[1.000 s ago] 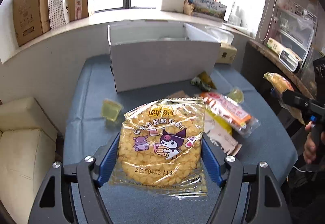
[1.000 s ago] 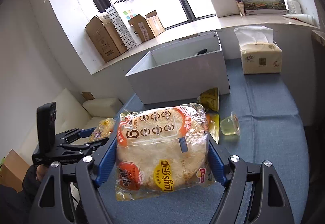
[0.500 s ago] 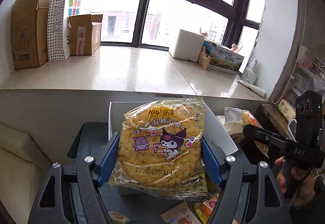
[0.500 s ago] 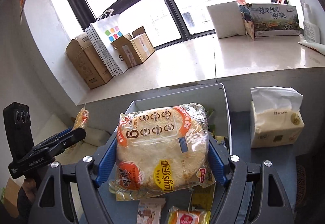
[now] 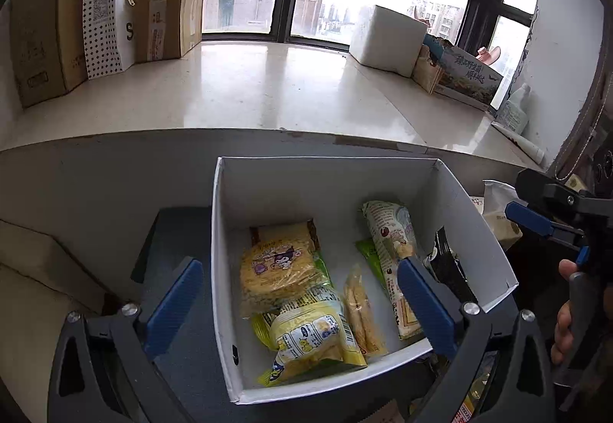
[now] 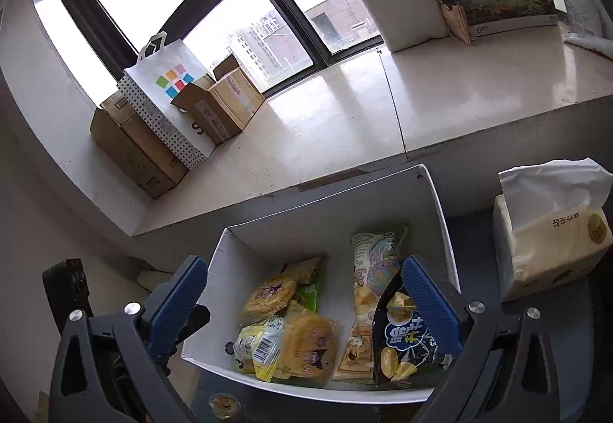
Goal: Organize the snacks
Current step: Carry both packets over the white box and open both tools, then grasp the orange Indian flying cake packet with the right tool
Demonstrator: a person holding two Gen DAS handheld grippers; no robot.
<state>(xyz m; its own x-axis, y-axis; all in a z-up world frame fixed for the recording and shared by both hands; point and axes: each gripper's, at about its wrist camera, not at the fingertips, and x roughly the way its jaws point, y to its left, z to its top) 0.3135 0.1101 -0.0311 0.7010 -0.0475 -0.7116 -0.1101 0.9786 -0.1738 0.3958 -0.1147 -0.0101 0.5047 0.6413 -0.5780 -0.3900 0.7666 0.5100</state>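
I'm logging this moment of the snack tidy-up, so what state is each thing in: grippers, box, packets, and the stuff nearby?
Left gripper: open, empty, over the box.
Right gripper: open, empty, over the box.
White box: open-topped, holding several packets.
Yellow cartoon packet: lying inside the box.
Black chip bag: inside, against the right wall.
Tissue pack: opened, tissue sticking up.
Small cardboard box: flaps open.

You've let go of both packets: your left gripper point(image 5: 299, 304) and right gripper point(image 6: 306, 304) now gape empty over the white box point(image 5: 222, 231), where the Kuromi crisps point(image 5: 276, 273) lie among other snacks.
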